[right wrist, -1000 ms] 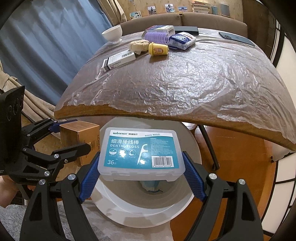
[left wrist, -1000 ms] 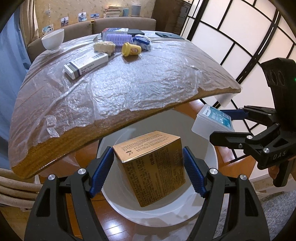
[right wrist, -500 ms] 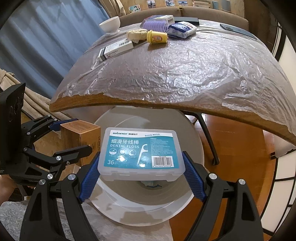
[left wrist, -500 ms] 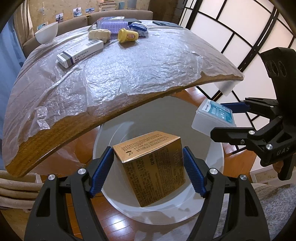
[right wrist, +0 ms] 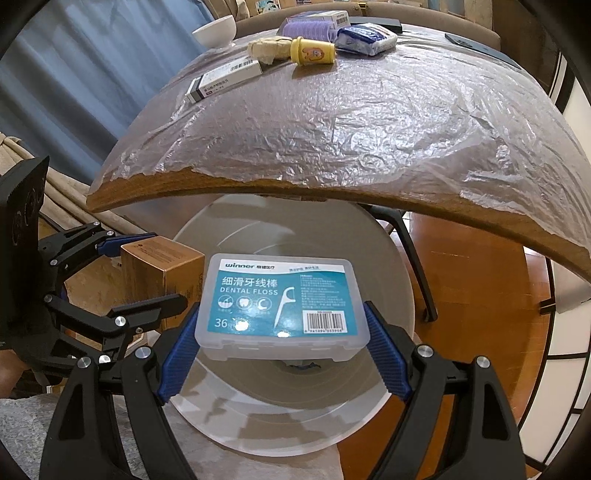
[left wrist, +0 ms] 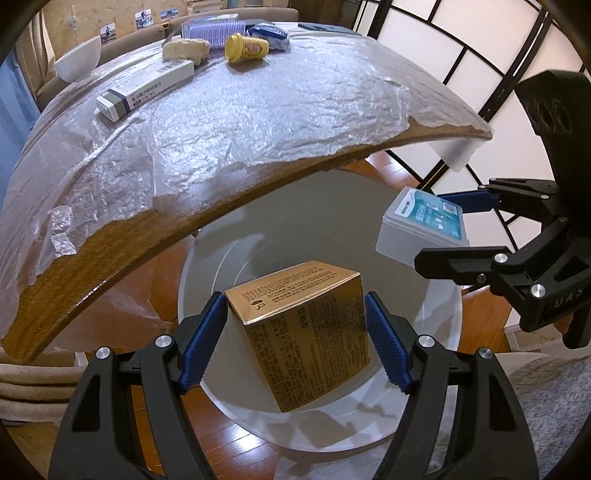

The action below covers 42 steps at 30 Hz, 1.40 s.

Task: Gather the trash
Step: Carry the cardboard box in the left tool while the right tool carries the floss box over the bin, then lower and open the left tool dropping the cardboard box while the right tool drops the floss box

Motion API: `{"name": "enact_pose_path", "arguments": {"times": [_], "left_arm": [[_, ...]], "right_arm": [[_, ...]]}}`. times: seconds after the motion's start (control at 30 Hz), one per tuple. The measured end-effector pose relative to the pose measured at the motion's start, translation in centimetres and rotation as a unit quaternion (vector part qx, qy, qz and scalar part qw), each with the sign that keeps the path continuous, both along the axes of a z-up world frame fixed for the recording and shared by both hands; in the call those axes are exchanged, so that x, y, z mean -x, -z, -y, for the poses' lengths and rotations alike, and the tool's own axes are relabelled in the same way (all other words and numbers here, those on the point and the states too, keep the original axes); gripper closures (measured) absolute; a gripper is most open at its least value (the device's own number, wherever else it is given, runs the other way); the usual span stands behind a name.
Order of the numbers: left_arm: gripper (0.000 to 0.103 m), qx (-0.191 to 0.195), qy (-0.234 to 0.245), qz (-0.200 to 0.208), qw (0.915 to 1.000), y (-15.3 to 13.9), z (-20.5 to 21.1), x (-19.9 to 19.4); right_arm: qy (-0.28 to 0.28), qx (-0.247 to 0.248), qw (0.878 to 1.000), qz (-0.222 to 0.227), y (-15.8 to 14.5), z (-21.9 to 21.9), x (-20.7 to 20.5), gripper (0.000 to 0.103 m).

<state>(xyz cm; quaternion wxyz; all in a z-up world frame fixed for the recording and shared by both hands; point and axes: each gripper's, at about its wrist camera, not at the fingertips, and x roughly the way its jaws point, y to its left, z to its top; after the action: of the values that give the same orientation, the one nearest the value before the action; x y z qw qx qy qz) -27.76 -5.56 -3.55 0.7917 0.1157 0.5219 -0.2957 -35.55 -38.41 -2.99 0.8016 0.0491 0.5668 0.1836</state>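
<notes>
My left gripper [left wrist: 295, 332] is shut on a gold cardboard box [left wrist: 306, 339] and holds it over the open white round bin [left wrist: 221, 402] below the table edge. My right gripper [right wrist: 282, 332] is shut on a clear dental floss box [right wrist: 280, 299] with a blue label, also over the bin [right wrist: 384, 295]. Each gripper shows in the other's view: the right one with the floss box [left wrist: 421, 225], the left one with the gold box [right wrist: 162, 269]. Something blue-green lies at the bin's bottom [right wrist: 299, 366].
A wooden table [left wrist: 122, 240] under crinkled plastic film overhangs the bin. On it lie a long medicine box [left wrist: 144, 88], a crumpled paper wad [left wrist: 184, 50], a yellow cup [left wrist: 245, 48], a purple roll [left wrist: 214, 27], a blue-white packet [left wrist: 269, 31] and a white bowl [left wrist: 77, 59]. Wood floor and grey rug below.
Both grippers have moved forward and higher, so the table top looks closer and steeper. The boxes stay clamped over the bin.
</notes>
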Motion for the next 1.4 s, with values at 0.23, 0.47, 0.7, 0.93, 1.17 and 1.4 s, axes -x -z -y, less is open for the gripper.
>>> {"name": "enact_pose_path", "arguments": {"times": [0.23, 0.47, 0.7, 0.93, 1.17, 1.4], "left_arm": [[0.027, -0.015, 0.004, -0.007, 0.9999, 1.4, 0.1, -0.3], [0.027, -0.029, 0.015, -0.009, 0.9994, 2.8, 0.7, -0.2], [0.027, -0.038, 0.022, -0.017, 0.9989, 4.5, 0.8, -0.2], [0.027, -0.046, 0.022, -0.021, 0.9985, 5.8, 1.3, -0.9], [0.027, -0.054, 0.025, -0.025, 0.9979, 6.8, 2.1, -1.3], [0.027, -0.059, 0.026, -0.028, 0.9975, 7.6, 2.8, -1.1]], "right_arm": [[-0.002, 0.011, 1.000, -0.006, 1.2, -0.7, -0.7, 0.021], [0.000, 0.012, 1.000, -0.016, 2.5, -1.2, -1.2, 0.021], [0.007, 0.013, 1.000, -0.025, 3.9, -1.7, -1.8, 0.021], [0.012, 0.010, 0.999, -0.036, 5.3, -1.9, -2.0, 0.022], [0.013, 0.012, 0.999, -0.043, 6.2, -2.2, -1.8, 0.021], [0.016, 0.014, 0.999, -0.047, 6.5, -1.9, -1.9, 0.021]]}}
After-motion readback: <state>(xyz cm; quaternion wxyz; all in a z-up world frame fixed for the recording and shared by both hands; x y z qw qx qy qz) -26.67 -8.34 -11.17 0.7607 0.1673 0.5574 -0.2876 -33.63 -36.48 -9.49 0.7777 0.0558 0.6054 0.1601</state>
